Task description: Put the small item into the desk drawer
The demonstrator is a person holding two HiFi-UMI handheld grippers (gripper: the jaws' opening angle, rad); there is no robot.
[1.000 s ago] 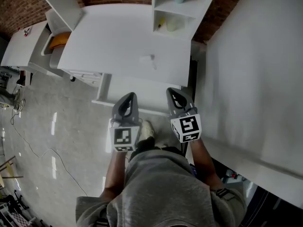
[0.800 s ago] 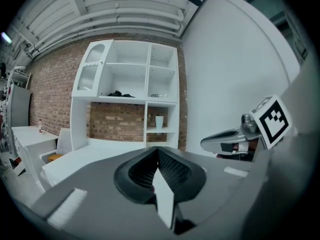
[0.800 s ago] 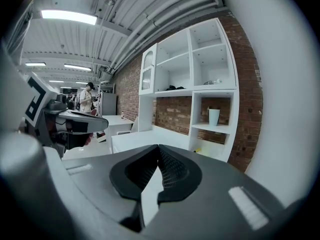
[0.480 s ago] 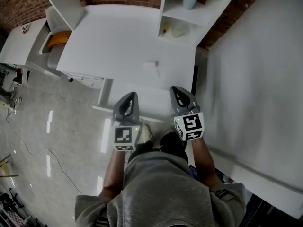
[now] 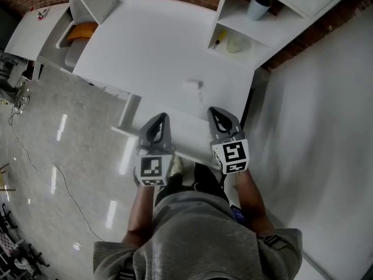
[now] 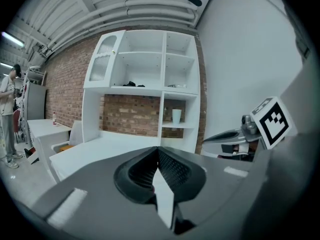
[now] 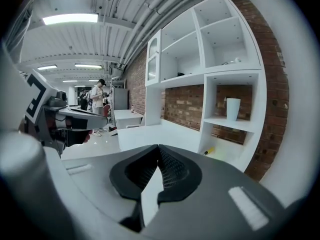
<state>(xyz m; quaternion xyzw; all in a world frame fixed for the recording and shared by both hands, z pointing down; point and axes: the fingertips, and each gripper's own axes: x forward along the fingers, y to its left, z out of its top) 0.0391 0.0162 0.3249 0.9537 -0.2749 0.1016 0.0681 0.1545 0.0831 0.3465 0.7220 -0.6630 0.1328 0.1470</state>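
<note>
Left tongs (image 5: pixel 158 120), right tongs (image 5: pixel 216 114), both closed

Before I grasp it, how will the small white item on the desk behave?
The small white item lies low on the desk, so it probably will not roll or tip. It looks tiny, so it is likely light and apt to slide on the smooth top. It is too blurred to judge stiffness.

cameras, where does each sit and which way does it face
Head view: on the person's head, looking steeply down at the desk; shows torso, left gripper, right gripper.
Left gripper view: on the left gripper, facing the shelf unit; right gripper at right.
Right gripper view: on the right gripper, facing that shelf unit; left gripper at left.
Both gripper views share the white cup.
</note>
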